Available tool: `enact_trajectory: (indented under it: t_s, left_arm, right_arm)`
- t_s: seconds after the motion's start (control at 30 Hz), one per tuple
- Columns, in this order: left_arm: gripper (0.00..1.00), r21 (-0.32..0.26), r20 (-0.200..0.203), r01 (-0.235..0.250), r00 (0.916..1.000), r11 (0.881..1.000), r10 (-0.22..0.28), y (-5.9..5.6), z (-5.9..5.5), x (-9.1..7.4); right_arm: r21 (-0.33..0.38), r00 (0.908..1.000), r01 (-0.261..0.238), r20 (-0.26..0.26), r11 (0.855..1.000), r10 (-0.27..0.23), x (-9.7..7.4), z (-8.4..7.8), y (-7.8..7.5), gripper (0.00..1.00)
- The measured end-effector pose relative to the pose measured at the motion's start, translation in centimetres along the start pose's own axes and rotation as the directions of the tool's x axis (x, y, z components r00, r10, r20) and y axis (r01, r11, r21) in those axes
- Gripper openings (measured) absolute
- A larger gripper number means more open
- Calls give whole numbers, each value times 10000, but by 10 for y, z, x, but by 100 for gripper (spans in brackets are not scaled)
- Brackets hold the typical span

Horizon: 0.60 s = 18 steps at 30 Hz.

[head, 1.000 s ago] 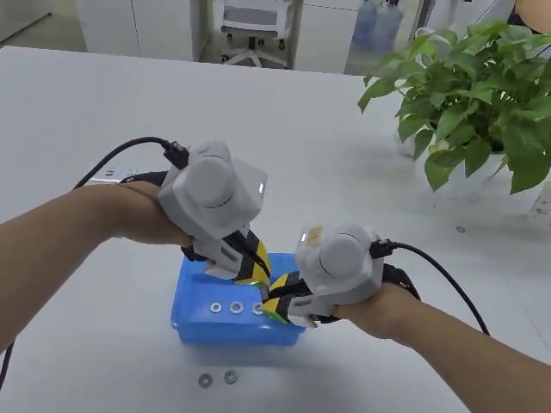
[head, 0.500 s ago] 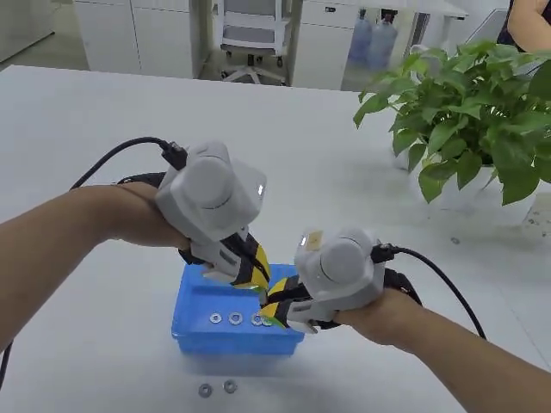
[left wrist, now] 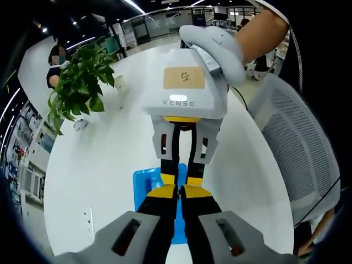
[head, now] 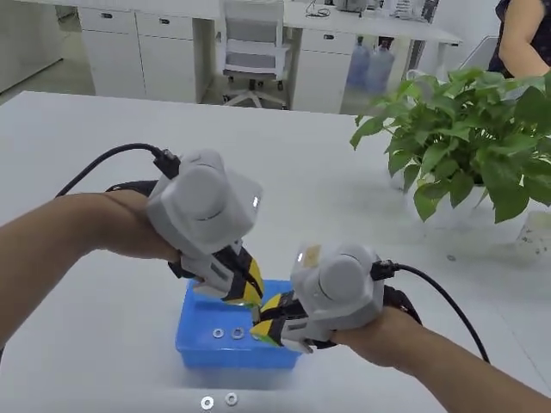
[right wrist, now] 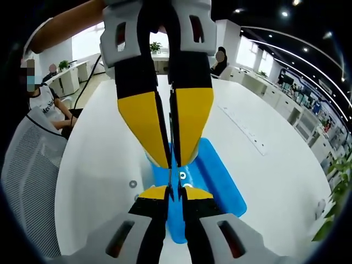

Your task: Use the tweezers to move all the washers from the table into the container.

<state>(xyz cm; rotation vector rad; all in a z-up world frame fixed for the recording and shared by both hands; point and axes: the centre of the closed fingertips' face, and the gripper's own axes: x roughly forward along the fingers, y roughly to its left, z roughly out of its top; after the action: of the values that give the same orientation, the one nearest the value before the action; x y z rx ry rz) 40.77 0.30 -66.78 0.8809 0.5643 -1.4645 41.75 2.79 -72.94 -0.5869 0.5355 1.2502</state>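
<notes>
Left gripper view: XENSE-branded right gripper (left wrist: pixel 181 179)

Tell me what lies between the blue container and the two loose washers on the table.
Only bare white table: in the head view the two washers lie just off the near wall of the container, with nothing on the strip between.

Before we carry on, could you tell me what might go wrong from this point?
1. Two small metal washers lie on the white table, outside the blue plastic container; they could be overlooked.
2. The left gripper and right gripper meet nose to nose around the thin dark tweezers above the container; a bump could make the tweezers slip.
</notes>
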Motion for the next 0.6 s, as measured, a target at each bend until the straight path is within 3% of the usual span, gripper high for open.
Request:
enact_trajectory:
  t_s: [0.6]
  left_arm:
    - [6,-90,-93,-21,10000,10000,21,-34,-2,-6]
  right_arm:
    - [-204,9995,-308,104,9993,310,2,6,34,12]
